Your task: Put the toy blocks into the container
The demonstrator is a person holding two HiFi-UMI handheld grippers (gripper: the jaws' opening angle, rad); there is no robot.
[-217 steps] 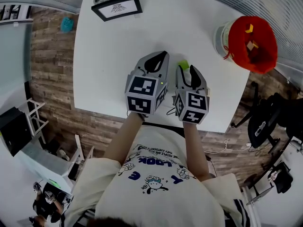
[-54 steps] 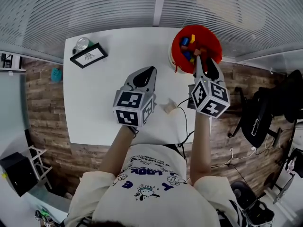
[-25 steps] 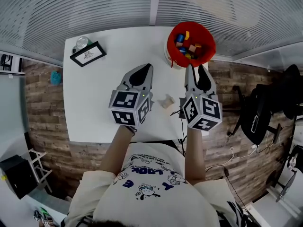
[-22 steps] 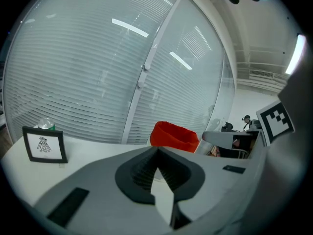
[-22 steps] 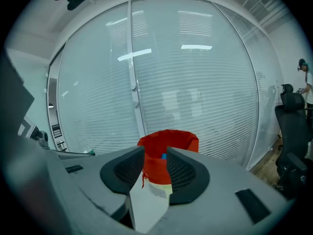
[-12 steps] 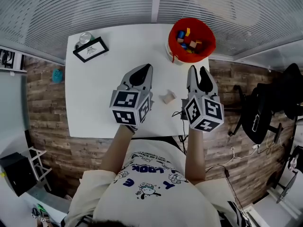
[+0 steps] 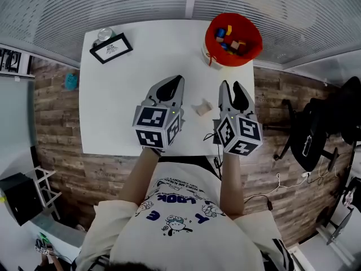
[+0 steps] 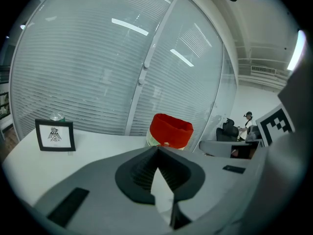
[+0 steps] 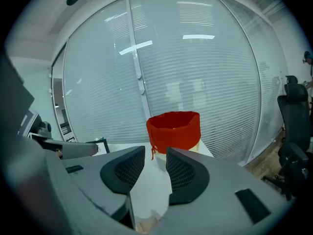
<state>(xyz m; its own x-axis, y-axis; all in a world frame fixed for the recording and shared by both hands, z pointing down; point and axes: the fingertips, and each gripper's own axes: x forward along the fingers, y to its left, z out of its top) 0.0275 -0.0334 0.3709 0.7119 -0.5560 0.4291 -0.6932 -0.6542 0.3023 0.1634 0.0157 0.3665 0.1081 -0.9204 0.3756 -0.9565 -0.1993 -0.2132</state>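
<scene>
1. Toy block (image 7: 201,107), a pale wooden piece, lies on the white table (image 7: 113,112) between the two grippers, just beside the right gripper (image 7: 230,89). In the right gripper view it shows at the bottom edge, below the jaws.
2. Right gripper's jaws stand partly apart with nothing between them. To pick well, I judge it should shift toward the block, dip until the pads straddle it, then close on its flat sides.
3. Left gripper (image 7: 176,82) hovers over the table with its jaws closed and empty.
4. Farther off, the red container (image 7: 233,38) stands at the table's far right corner, open-topped. It already holds several coloured blocks: blue, yellow and wood-toned.
</scene>
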